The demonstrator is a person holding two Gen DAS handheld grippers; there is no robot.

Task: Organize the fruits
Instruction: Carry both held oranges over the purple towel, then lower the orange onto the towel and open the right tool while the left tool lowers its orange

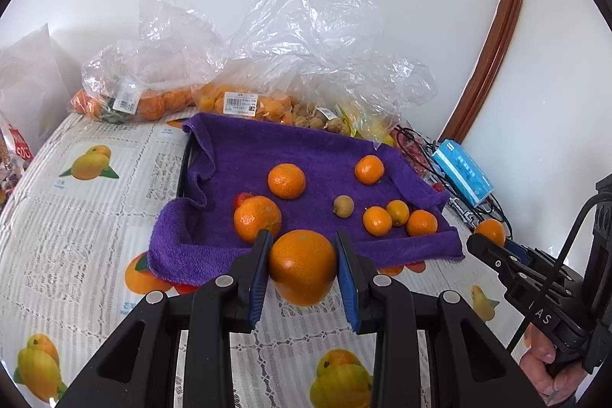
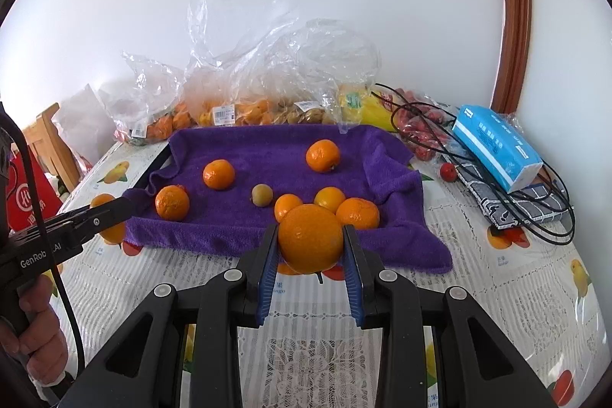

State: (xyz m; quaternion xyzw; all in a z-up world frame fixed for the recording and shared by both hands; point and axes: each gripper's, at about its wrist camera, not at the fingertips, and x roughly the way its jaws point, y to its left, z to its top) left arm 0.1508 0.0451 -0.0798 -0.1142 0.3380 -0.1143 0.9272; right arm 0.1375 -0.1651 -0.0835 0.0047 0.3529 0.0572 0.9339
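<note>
While your left gripper (image 1: 302, 255) pinched a large orange (image 1: 302, 266) between its jaws just in front of the purple towel (image 1: 306, 148), your right gripper (image 2: 310, 247) clamped a second orange (image 2: 310, 238) over that towel's near edge. Seven loose fruits lay spread on the towel, among them a small brownish fruit (image 2: 262, 194), and clear fruit bags (image 2: 237, 109) sat behind it on the bench (image 2: 478, 278).

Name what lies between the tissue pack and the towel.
Right wrist view: a small red fruit and black cables lie between tissue pack and towel.
</note>
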